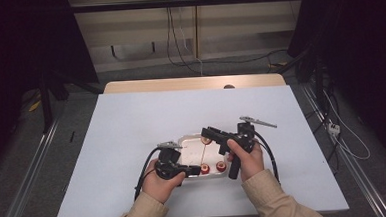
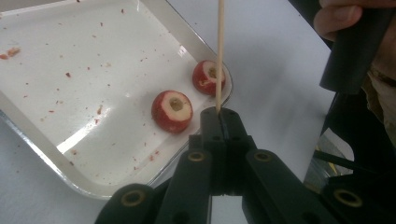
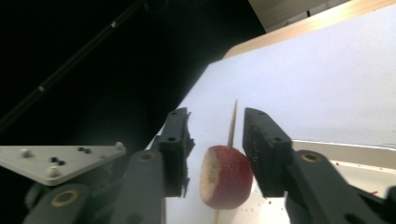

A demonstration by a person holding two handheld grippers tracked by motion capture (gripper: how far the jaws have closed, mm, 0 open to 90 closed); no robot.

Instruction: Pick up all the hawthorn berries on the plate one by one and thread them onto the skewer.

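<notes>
A shallow white tray (image 1: pixel 188 139) lies on the table near the front. My left gripper (image 1: pixel 196 169) is shut on the lower end of a thin wooden skewer (image 2: pixel 219 51), which stands up out of its closed jaws (image 2: pixel 218 112). Two red cored fruits (image 2: pixel 172 110) (image 2: pixel 208 77) rest in the tray's corner beside it. A third red fruit (image 3: pixel 226 176) is threaded on the skewer (image 3: pixel 232 122) higher up. My right gripper (image 3: pixel 215 135) (image 1: pixel 206 134) is open around that fruit, with a clear gap at one jaw and the other jaw close against it.
Red crumbs speckle the tray floor (image 2: pixel 70 74). The white tabletop (image 1: pixel 131 121) spreads wide to the left, right and back, ending at a wooden strip (image 1: pixel 189 83). Cables (image 1: pixel 343 140) trail on the floor at the right. The hand with the right gripper's handle (image 2: pixel 350 46) is close by.
</notes>
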